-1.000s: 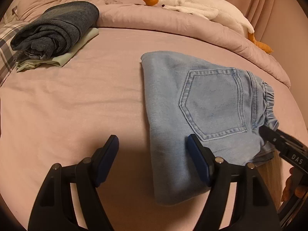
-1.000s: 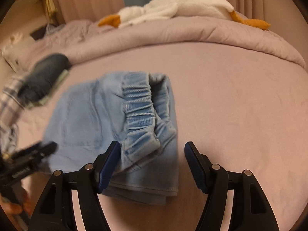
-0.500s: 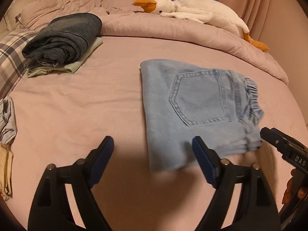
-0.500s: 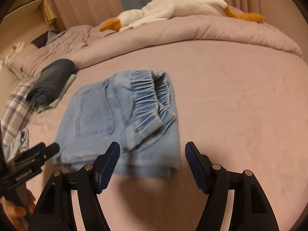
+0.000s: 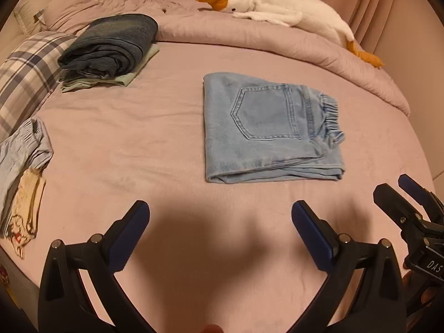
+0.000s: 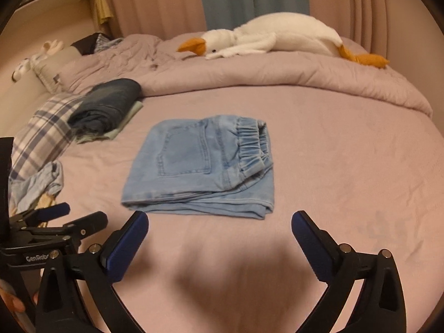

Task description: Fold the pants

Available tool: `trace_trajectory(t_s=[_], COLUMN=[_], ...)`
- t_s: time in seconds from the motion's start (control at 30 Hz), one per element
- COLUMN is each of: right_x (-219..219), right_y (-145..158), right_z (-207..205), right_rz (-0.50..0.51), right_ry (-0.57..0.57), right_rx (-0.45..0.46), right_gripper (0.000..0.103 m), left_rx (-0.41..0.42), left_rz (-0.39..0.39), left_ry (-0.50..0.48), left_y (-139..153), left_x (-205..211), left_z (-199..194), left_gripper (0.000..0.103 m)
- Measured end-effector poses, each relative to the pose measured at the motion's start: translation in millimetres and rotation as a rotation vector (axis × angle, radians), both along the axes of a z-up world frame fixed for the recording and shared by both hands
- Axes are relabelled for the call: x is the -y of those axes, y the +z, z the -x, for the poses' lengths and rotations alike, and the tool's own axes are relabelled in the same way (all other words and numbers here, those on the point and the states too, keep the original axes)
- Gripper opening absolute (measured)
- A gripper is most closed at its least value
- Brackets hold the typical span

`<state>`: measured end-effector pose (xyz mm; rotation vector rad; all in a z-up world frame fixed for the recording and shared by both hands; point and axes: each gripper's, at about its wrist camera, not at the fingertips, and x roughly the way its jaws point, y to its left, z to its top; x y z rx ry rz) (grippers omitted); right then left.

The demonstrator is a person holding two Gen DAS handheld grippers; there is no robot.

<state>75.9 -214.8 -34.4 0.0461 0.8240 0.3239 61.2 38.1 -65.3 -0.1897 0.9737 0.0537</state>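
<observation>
The light blue denim pants (image 5: pixel 266 127) lie folded into a compact rectangle on the pink bed sheet (image 5: pixel 138 127), back pocket up, elastic waistband to the right. They also show in the right wrist view (image 6: pixel 205 166). My left gripper (image 5: pixel 220 222) is open and empty, held back from the pants' near edge. My right gripper (image 6: pixel 219 230) is open and empty, just short of the near edge. The right gripper appears at the lower right of the left wrist view (image 5: pixel 402 194). The left gripper appears at the lower left of the right wrist view (image 6: pixel 69 216).
A stack of folded dark clothes (image 5: pixel 111 44) sits at the back left beside a plaid pillow (image 5: pixel 25 72). Crumpled garments (image 5: pixel 19 172) lie at the left edge. A white goose plush (image 5: pixel 283 11) rests on the bunched duvet (image 5: pixel 277 44) at the back.
Both grippers have pulled back from the folded pants toward the bed's near side. The pants now lie free and farther away in both views.
</observation>
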Motion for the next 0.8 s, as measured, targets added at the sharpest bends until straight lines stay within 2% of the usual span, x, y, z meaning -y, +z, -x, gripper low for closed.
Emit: trace_trajectory(t_s=[0.07, 0.3, 0.47, 0.67, 0.8], right_x=[-1, -6, -7, -5, -4], right_y=[7, 27, 37, 49, 53], right_z=[7, 27, 38, 47, 51], right_rz=[0.004, 0.012, 0.017, 0.016, 0.013], right_ry=[0.011, 0.006, 0.008, 0.011, 0.011], right_rx=[0.004, 0.039, 0.062, 0.09, 0.103], right_gripper=[0.102, 0.102, 0.102, 0.102, 0.102], left_rx=[0.009, 0.082, 0.132, 0.174, 0.2], left_rz=[0.004, -0.081, -0.113, -0.113, -0.143], left_ry=[0.0, 0.02, 0.024, 0.012, 0.015], left_y=[7, 39, 56, 69, 75], left_x=[2, 11, 15, 20, 26], left_z=[9, 35, 44, 53, 60], left_gripper=[0.103, 0.103, 0.103, 0.103, 0.103])
